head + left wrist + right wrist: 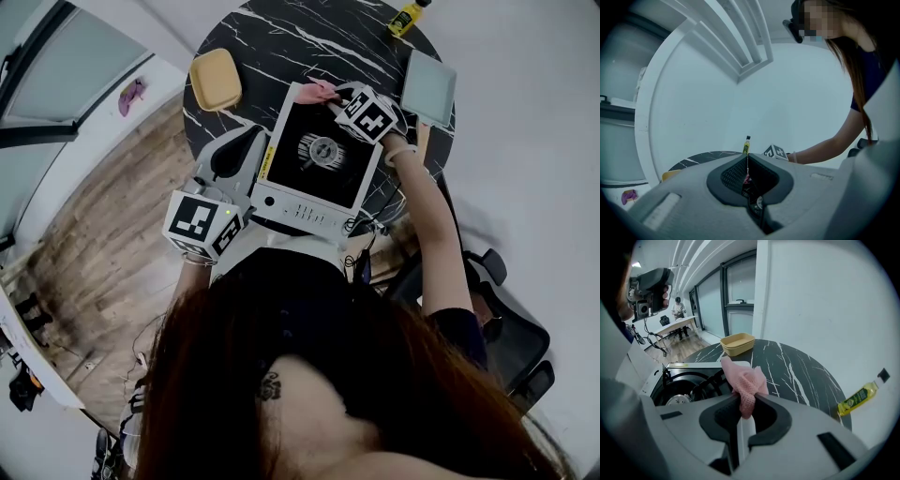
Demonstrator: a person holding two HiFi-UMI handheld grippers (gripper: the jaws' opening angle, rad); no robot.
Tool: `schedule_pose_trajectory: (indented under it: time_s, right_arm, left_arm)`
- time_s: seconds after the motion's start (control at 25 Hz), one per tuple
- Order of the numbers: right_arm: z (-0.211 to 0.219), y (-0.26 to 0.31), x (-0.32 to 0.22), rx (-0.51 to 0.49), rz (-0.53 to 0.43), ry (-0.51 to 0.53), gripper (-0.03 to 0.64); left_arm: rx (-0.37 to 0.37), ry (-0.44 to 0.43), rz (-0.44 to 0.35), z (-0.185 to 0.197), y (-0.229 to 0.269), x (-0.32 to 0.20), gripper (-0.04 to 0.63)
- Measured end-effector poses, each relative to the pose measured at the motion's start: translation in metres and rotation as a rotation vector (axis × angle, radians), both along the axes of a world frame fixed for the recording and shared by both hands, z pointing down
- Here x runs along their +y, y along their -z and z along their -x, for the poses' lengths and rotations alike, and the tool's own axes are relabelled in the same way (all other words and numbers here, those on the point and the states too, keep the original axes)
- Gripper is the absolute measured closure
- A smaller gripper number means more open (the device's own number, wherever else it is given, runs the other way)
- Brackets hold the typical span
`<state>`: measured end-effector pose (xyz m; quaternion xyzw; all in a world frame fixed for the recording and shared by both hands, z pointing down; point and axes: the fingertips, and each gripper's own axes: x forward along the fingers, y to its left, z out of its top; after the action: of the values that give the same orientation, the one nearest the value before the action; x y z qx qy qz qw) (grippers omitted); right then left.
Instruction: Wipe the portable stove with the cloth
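Note:
The portable stove [319, 159], white with a black top and a round burner, lies in the middle of the round black marble table [281, 42]. My right gripper [336, 92] is at the stove's far edge, shut on a bunched pink cloth [317, 91]. In the right gripper view the cloth [745, 380] sticks up from between the jaws of that gripper [746, 401], just beyond the stove [689, 380]. My left gripper [246, 141] hovers beside the stove's left edge. In its own view the left gripper [747, 158] has its jaws together, with nothing held.
A yellow container [216, 80] sits at the table's far left, a grey-green tray [428, 87] at the far right, and a yellow bottle [405, 19] at the back edge. An office chair [511, 328] stands to the right. Wooden floor [103, 244] lies to the left.

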<state>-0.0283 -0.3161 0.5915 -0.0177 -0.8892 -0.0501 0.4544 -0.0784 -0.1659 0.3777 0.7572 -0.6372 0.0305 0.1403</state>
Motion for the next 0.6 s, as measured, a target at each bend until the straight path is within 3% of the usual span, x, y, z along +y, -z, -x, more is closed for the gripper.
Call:
schedule_pose_trajectory:
  time_s: [0.6]
  right_arm:
    - [-0.024,-0.002,-0.006,0.052,0.051,0.028,0.566]
  left_arm:
    - [-0.007,-0.018,-0.001,-0.007,0.001,0.0,0.578]
